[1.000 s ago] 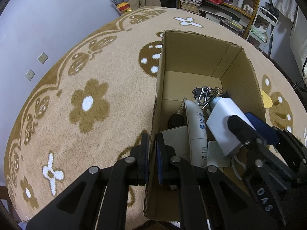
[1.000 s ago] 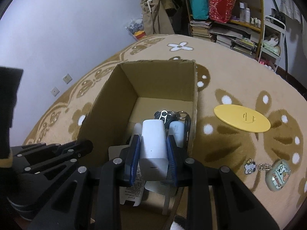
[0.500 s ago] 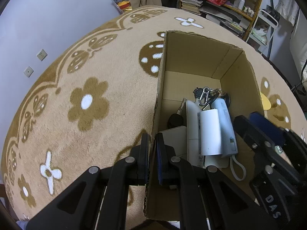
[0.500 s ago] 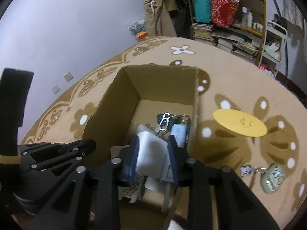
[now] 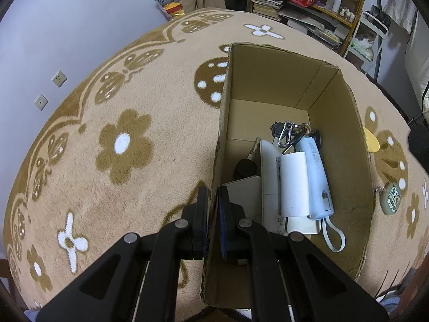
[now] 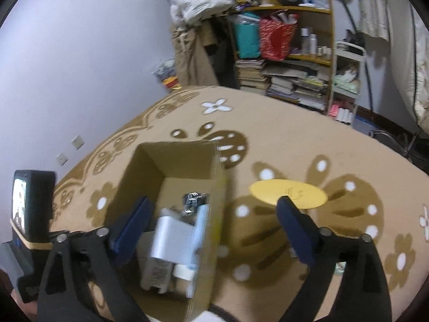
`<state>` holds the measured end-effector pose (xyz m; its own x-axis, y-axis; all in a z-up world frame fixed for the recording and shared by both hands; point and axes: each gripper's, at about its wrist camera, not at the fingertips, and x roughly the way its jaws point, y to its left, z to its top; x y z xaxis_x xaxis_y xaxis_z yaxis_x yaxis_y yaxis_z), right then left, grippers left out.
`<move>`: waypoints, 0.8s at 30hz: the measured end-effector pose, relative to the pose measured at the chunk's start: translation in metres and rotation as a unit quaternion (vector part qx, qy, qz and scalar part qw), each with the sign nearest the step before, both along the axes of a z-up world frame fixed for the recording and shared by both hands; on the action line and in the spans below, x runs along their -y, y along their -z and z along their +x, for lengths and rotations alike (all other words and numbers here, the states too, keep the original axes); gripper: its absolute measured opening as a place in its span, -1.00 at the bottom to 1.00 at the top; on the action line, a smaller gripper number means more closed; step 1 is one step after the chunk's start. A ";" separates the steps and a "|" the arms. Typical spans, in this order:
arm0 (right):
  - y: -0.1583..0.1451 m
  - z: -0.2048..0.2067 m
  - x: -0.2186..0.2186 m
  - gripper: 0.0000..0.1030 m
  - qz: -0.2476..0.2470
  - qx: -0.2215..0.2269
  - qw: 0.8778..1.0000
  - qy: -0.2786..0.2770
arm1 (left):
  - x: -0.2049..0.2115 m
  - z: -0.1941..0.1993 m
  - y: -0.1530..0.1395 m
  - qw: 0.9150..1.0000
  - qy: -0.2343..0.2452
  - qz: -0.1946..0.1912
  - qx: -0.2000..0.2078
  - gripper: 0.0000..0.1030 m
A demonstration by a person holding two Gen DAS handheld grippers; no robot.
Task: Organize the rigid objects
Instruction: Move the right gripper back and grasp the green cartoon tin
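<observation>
An open cardboard box (image 5: 340, 139) stands on the patterned rug. In it lie a white power bank (image 5: 295, 182), a pale blue one (image 5: 317, 177), a white tube (image 5: 269, 171), keys with a carabiner (image 5: 288, 132) and a black cap (image 5: 245, 167). My left gripper (image 5: 213, 212) is shut on the box's left wall. My right gripper (image 6: 214, 228) is open wide and empty, raised above the box (image 6: 214, 187); the white power bank (image 6: 171, 237) lies below it. A yellow disc (image 6: 288, 194) and a keychain charm (image 5: 391, 197) lie on the rug to the right.
A cluttered shelf (image 6: 289, 40) with books and bags stands at the far rug edge. A white rack (image 6: 348, 72) stands beside it. The wall (image 5: 80, 26) with sockets is to the left.
My right gripper let go of the white power bank into the box, opened wide and pulled up and back. My left gripper has kept its hold on the box wall.
</observation>
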<state>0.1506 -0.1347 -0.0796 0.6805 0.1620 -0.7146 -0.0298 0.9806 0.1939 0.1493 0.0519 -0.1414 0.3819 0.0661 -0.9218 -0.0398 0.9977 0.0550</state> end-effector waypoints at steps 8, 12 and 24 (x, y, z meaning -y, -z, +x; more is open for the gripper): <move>0.016 0.001 0.052 1.00 -0.018 -0.017 0.997 0.077 | 0.000 0.000 0.000 1.000 0.000 0.000 0.000 -0.85; 0.028 0.000 0.076 1.00 -0.034 -0.036 0.994 0.102 | 0.000 0.000 0.000 1.000 0.001 0.000 0.000 -0.85; 0.083 -0.002 0.125 1.00 -0.047 -0.133 0.974 0.176 | 0.003 -0.002 0.000 1.000 0.001 0.001 -0.001 -0.87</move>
<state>0.1489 -0.2600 -0.1628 0.4705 -0.1228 -0.8738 0.3501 0.9350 0.0571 0.1476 0.0487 -0.1413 0.3809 0.0684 -0.9221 -0.0386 0.9976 0.0580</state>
